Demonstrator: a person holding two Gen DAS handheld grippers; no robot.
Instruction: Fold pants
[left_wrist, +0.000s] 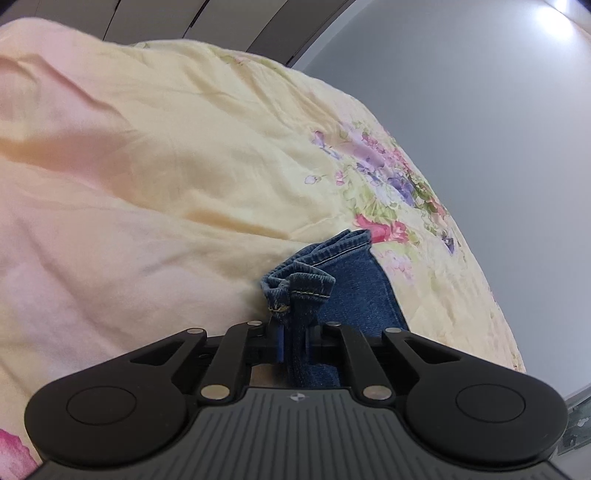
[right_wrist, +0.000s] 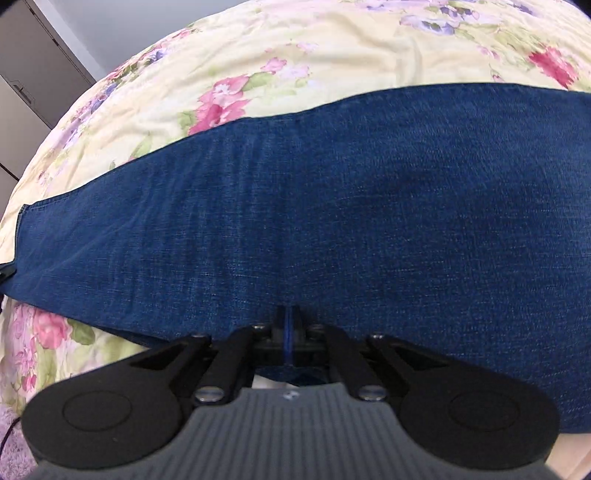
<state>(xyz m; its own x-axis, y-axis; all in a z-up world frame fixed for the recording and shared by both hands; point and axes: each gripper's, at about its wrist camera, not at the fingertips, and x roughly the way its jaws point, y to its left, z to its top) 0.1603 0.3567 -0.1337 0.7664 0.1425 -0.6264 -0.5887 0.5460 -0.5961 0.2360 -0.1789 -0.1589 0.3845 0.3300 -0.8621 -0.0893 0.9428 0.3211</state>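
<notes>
Between the black fingers of my left tool (left_wrist: 291, 336) sits a bunched hem of the dark blue denim pants (left_wrist: 347, 291), and I read the tool as clamped on that cloth: the two fingers stand close together with folded denim and its pale yellow stitching squeezed in the gap. Beyond the grip, a short stretch of the leg runs away to the far right and ends in a crumpled hem, lying on the pale yellow and pink bedcover with purple and red printed flowers (left_wrist: 184, 155). That cover fills the left and middle of my left wrist view; a plain grey wall (left_wrist: 480, 129) rises at the far right.

On my right wrist view the pants (right_wrist: 332, 206) spread wide across the frame, flat and smooth, from a hem at the left edge to the broader part at the right. My right tool (right_wrist: 289, 336) is pinched shut on the near edge of the denim, with a thin blue line of cloth showing between the closed fingers. The flowered bedcover (right_wrist: 295, 55) shows on the far side of the pants and again at the near left. Grey cabinet doors (right_wrist: 33, 74) stand at the far left.
</notes>
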